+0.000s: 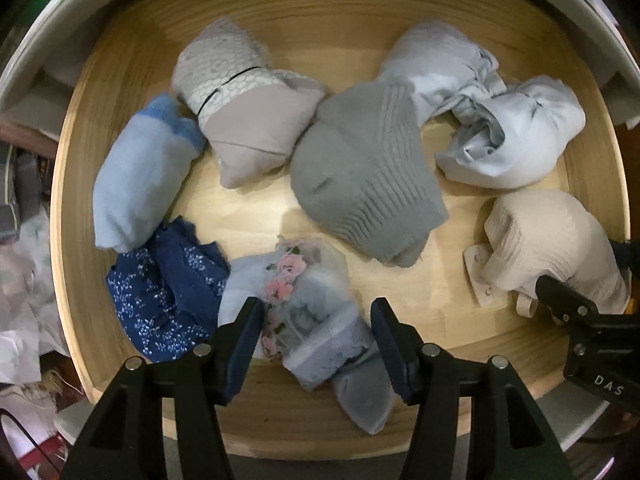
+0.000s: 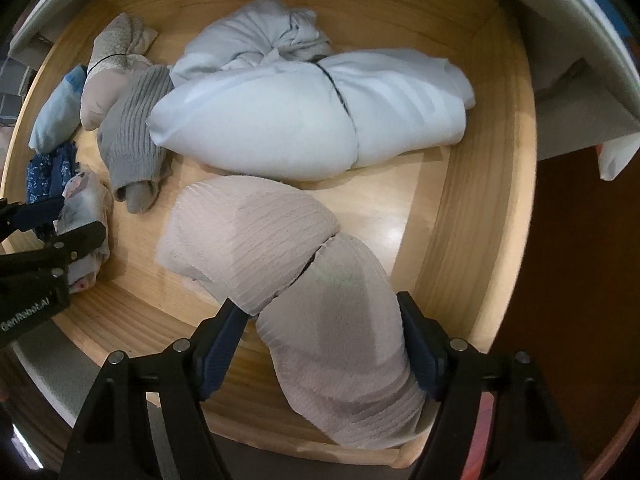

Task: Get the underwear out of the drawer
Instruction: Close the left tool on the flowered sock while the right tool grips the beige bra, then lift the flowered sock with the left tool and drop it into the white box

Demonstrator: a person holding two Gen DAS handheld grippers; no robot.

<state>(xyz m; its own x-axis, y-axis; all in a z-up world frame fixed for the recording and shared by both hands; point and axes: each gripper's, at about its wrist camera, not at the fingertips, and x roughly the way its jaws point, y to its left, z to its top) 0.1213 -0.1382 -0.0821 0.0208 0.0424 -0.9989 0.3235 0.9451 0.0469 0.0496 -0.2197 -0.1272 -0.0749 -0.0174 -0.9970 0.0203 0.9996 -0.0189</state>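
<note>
Nearest the left wrist camera lies a pale blue lace piece with pink flowers (image 1: 308, 312), between the parted jaws of the left gripper (image 1: 316, 332); whether the pads press on it cannot be told. Beside it the right gripper (image 2: 322, 340) straddles a beige ribbed bra (image 2: 280, 248), its pads against the cup on both sides. Both pieces lie at the front of the open wooden drawer (image 1: 120, 240). Eight folded bundles of underwear show in the drawer: these two, a navy floral one (image 1: 164, 292), a light blue one (image 1: 136, 176), a pink and white patterned one with a dark band (image 1: 244, 112), a grey ribbed one (image 1: 360, 176), and two pale silvery-blue ones (image 1: 508, 132) (image 1: 440, 64) at the back right. The drawer floor and walls are light, bare wood. Outside its left wall lie crumpled white fabrics and clutter (image 1: 24, 280); a white ledge (image 2: 580, 40) overhangs the back, and dark brown flooring (image 2: 580, 280) shows to the right.
</note>
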